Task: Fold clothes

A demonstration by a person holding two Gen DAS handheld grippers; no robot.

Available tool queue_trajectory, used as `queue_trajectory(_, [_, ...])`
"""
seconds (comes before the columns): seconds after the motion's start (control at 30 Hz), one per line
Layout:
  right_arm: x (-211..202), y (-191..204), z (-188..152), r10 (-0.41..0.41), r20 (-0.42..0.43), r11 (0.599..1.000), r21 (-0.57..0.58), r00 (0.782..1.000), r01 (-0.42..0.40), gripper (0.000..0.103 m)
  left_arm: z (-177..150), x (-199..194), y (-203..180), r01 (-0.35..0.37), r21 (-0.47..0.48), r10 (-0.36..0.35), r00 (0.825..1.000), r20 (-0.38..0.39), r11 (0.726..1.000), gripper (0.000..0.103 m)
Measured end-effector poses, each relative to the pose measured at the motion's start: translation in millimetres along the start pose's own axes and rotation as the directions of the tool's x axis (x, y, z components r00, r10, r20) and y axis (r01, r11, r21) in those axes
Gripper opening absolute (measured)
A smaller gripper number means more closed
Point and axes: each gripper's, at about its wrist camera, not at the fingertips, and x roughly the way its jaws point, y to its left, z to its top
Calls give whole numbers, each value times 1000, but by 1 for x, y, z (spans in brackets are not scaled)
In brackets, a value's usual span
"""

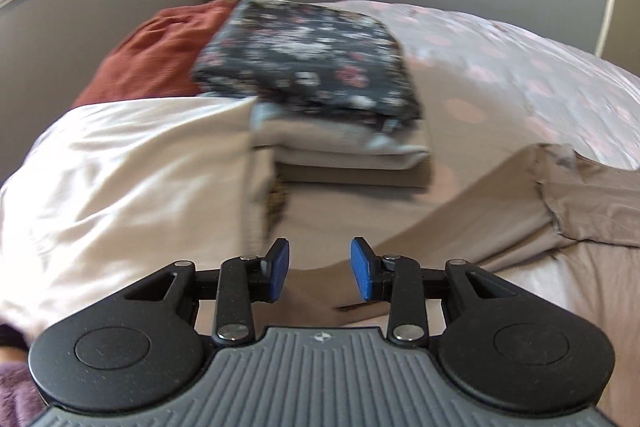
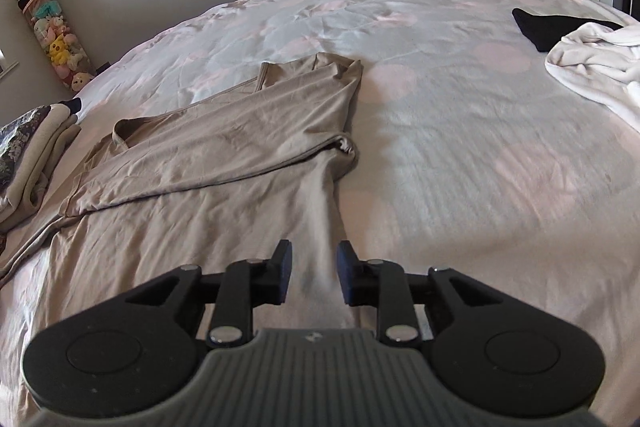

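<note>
A beige garment [image 2: 224,163] lies spread on the bed, its upper part folded over, with a sleeve end near the bed's middle. My right gripper [image 2: 312,273] hovers over the garment's lower right edge, open, with cloth showing between the fingers but not pinched. In the left wrist view the same beige garment [image 1: 500,211] runs off to the right. My left gripper [image 1: 319,269] is open above its near edge, nothing held. A stack of folded clothes [image 1: 320,107], topped by a dark floral piece, stands straight ahead of the left gripper.
A cream satin pillow [image 1: 132,179] lies left of the stack, with a rust-red cloth [image 1: 156,55] behind it. A white garment [image 2: 600,67] and a black one [image 2: 548,27] sit at the bed's far right. A column of plush toys [image 2: 52,35] stands by the wall.
</note>
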Motion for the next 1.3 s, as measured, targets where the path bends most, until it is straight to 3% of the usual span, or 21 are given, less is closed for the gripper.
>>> queue_trajectory(0.13, [-3,9,-1,14,53,999,-47,998,-12,28,-12,-9,21,-7,-36,7,1000,-7,999,42])
queue_trajectory(0.3, [-3,12,-3,13,73,998,-65,997,-8,29,-40,-3,-1,37,50,-35,999,-34,998,43])
queue_trajectory(0.43, [-3,12,-3,16,75,998,-67,997,-11,33,-61,18,-16,34,66,-30,997,-67,997,43])
queue_trajectory(0.73, [4,11,-5,20,55,998,-65,998,-17,35,-78,61,-14,-78,60,83,992,-94,995,45])
queue_trajectory(0.77, [4,11,-5,21,53,998,-65,998,-17,35,-77,61,-14,-86,65,91,991,-94,994,43])
queue_trajectory(0.83, [6,11,-6,22,48,998,-65,999,-19,35,-75,61,-14,-109,84,117,988,-97,991,25])
queue_trajectory(0.87, [7,11,-6,22,46,998,-64,999,-19,35,-73,61,-14,-116,94,125,987,-97,989,11])
queue_trajectory(0.9, [7,11,-6,23,44,998,-64,999,-20,35,-71,60,-11,-106,87,114,988,-100,991,5])
queue_trajectory(0.97, [7,11,-6,26,45,998,-63,999,-23,35,-64,50,-8,-85,60,91,992,-92,995,2])
queue_trajectory(1.17, [0,10,-4,47,76,998,-56,996,-43,35,-25,-4,-10,19,21,-19,1000,-22,1000,1])
queue_trajectory(1.3, [-5,10,-3,61,97,997,-52,993,-56,35,22,-48,-18,124,-15,-123,991,48,992,1])
